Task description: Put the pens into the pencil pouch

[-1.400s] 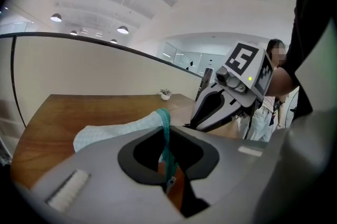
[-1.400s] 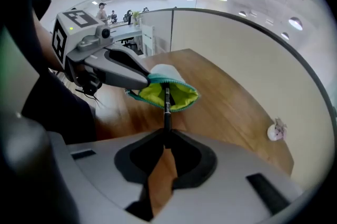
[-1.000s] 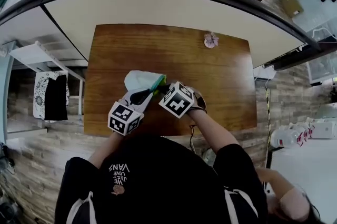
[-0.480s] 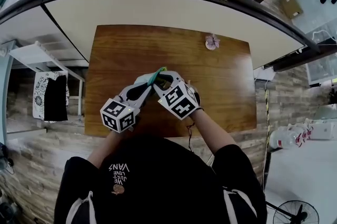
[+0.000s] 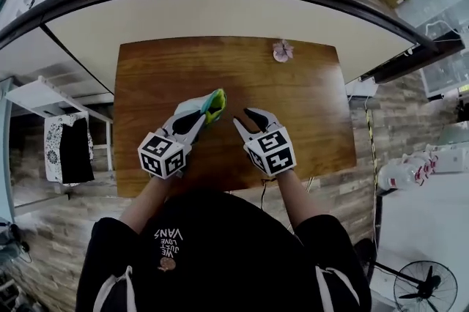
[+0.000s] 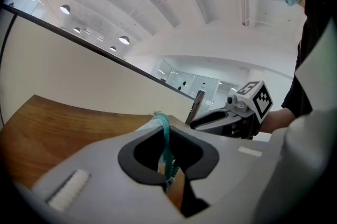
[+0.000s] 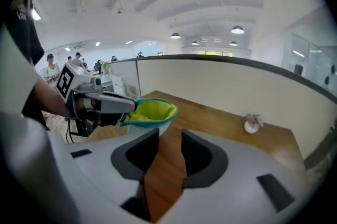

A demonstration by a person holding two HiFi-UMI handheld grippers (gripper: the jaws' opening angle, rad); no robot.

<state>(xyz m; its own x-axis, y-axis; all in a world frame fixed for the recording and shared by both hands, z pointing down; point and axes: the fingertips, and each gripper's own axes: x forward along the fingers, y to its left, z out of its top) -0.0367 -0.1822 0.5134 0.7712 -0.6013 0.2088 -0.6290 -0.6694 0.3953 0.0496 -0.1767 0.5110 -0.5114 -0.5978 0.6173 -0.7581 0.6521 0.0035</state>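
Note:
A pencil pouch point(image 5: 210, 104) with a teal zip edge and yellow-green lining hangs over the wooden table point(image 5: 293, 105). My left gripper point(image 5: 201, 118) is shut on its rim. In the left gripper view the teal edge point(image 6: 163, 131) runs between the pads. From the right gripper view the pouch point(image 7: 151, 111) shows its mouth gaping, with the left gripper point(image 7: 108, 103) pinching it from the left. My right gripper point(image 5: 246, 119) stands to the right of the pouch, apart from it, its jaws opening with nothing between them point(image 7: 166, 157). No pen shows in any view.
A small pink ornament point(image 5: 282, 50) lies near the table's far right corner point(image 7: 253, 124). A curved white partition point(image 5: 220, 10) rises behind the table. The person's body fills the near edge.
The right gripper has drawn back to the right, away from the pouch mouth, and its jaws have spread. The left gripper has lifted the pouch a little.

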